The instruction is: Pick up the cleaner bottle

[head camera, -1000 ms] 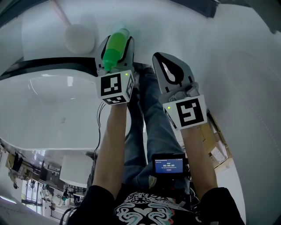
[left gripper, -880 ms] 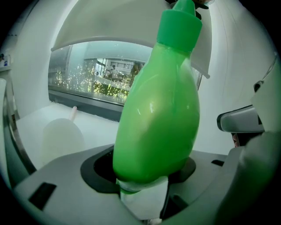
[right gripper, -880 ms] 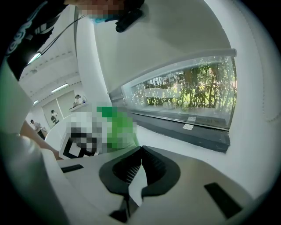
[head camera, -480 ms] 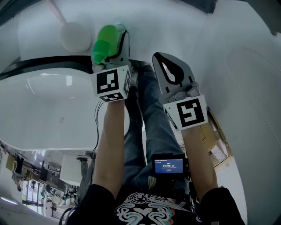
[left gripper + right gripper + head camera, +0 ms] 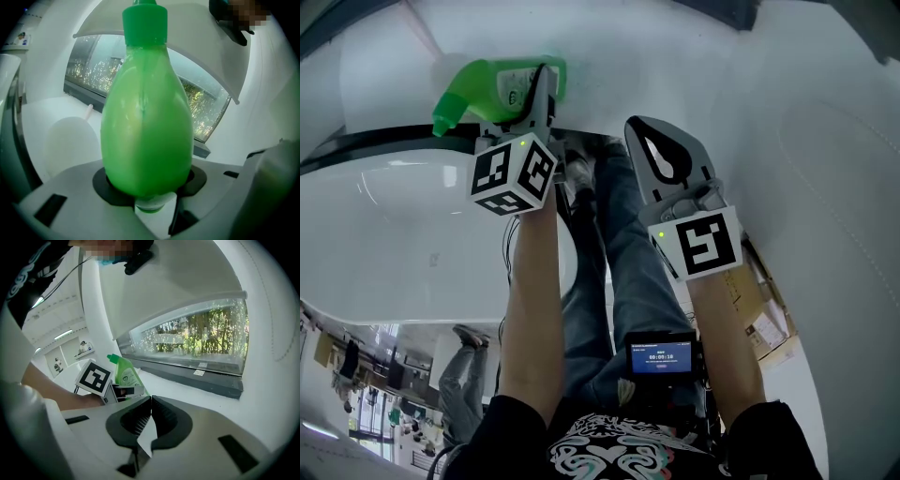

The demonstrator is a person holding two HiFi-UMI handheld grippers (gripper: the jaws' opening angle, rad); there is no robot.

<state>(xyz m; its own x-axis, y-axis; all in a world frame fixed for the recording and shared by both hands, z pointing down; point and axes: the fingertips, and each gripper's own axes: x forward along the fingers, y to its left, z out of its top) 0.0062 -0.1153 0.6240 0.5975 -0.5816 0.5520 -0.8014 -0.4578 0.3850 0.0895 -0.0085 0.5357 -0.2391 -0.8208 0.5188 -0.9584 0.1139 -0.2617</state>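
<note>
Two claws: L claw (image 5: 525, 98) clamped on cleaner bottle (image 5: 487, 86), jaws just closing; R claw (image 5: 649, 131) shut, empty, right of bottle.

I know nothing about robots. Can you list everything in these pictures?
green plastic cleaner bottle: one, green, tilted, held by the left gripper
white curved surface: one, white, across the head view's top
dark-framed window: one, greenery outside, background
cardboard boxes: a few, brown, lower right
small black screen: one, blue display, at the person's waist
left gripper: one, grey, jaws just closing, gripping the bottle
right gripper: one, grey, jaws shut, empty
forearms: two, bare, behind the grippers
</note>
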